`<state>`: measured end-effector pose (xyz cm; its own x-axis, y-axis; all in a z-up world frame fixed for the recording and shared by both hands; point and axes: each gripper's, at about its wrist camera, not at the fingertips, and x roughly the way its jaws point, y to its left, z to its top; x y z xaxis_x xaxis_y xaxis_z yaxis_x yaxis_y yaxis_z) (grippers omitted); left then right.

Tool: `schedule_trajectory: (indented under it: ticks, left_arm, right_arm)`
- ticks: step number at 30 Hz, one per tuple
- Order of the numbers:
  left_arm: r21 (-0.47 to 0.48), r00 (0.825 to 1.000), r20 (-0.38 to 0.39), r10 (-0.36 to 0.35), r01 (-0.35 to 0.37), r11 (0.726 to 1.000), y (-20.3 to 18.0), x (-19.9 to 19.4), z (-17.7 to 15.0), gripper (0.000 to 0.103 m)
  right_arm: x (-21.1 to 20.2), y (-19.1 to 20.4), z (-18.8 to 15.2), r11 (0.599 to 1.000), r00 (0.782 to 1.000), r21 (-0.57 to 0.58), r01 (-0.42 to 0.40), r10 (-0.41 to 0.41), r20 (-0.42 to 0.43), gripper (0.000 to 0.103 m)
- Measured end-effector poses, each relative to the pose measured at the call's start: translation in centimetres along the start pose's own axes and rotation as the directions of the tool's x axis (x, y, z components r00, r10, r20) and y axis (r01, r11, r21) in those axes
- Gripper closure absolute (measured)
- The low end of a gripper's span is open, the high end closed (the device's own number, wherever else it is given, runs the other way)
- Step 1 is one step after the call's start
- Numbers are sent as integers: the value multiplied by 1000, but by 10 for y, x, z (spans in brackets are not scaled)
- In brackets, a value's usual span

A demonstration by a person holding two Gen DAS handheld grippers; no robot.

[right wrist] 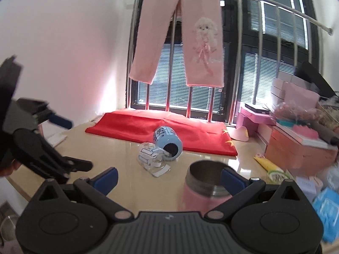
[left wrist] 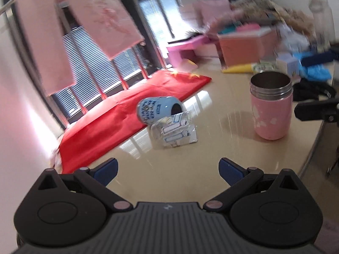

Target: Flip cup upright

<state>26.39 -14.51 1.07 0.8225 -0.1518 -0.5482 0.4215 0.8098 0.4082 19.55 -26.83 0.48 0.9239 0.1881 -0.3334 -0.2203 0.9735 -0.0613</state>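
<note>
A pink cup [left wrist: 271, 105] with a steel rim stands upright on the beige table, mouth up; in the right wrist view the pink cup [right wrist: 201, 187] sits between the fingers, close to the right one. My right gripper [right wrist: 169, 178] is open around it, not touching as far as I can tell. My left gripper [left wrist: 167, 170] is open and empty, low over the table, well to the left of the cup. A light blue mug [left wrist: 157, 110] lies on its side by the red cloth; in the right wrist view the mug [right wrist: 168, 140] faces me.
A clear plastic packet [left wrist: 174, 130] lies against the blue mug. A red cloth [left wrist: 127, 114] covers the table's far side by the window bars. Pink boxes [right wrist: 296, 146] and clutter stand at the right. The table's rounded edge [left wrist: 313, 148] is near the pink cup.
</note>
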Motion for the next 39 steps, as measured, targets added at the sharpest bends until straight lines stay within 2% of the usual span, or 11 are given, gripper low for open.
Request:
schedule_trajectory:
  ticks: [5, 13, 15, 21, 23, 25, 28, 30, 33, 36, 39]
  left_arm:
    - [160, 995, -96, -24, 39, 986, -4, 51, 24, 0]
    - [376, 980, -197, -35, 108, 920, -6, 126, 50, 0]
    - [442, 977, -210, -35, 127, 888, -9, 142, 53, 0]
    - [646, 974, -218, -58, 189, 740, -28, 182, 52, 0]
    - [670, 968, -241, -76, 223, 708, -29, 195, 50, 0]
    - [674, 955, -279, -101, 269, 688, -29, 208, 51, 9]
    - [674, 946, -296, -133, 305, 673, -26, 220, 50, 19]
    - [642, 930, -322, -175, 350, 682, -21, 223, 54, 28]
    - [616, 905, -367, -216, 410, 672, -17, 214, 53, 31]
    - [541, 882, -386, -272, 455, 707, -13, 197, 51, 32]
    - [520, 896, -354, -268, 427, 740, -16, 176, 44, 32]
  right_arm:
    - [26, -19, 16, 999, 998, -31, -40, 39, -38, 0]
    - [66, -46, 36, 993, 989, -45, -107, 102, -111, 0]
    - [73, -53, 39, 992, 986, -38, -121, 116, -119, 0]
    - [88, -68, 43, 989, 981, -1, -148, 147, -127, 0]
    - [89, -71, 42, 987, 979, 12, -159, 159, -129, 0]
    - [92, -74, 42, 986, 977, 16, -165, 166, -134, 0]
    - [97, -77, 40, 985, 974, 19, -169, 170, -148, 0]
    - [101, -77, 39, 986, 973, 19, -167, 168, -157, 0]
    - [105, -79, 37, 986, 971, 24, -165, 166, -169, 0]
    - [106, -79, 37, 986, 970, 24, -168, 169, -173, 0]
    - [105, -76, 37, 985, 970, 13, -172, 172, -173, 0]
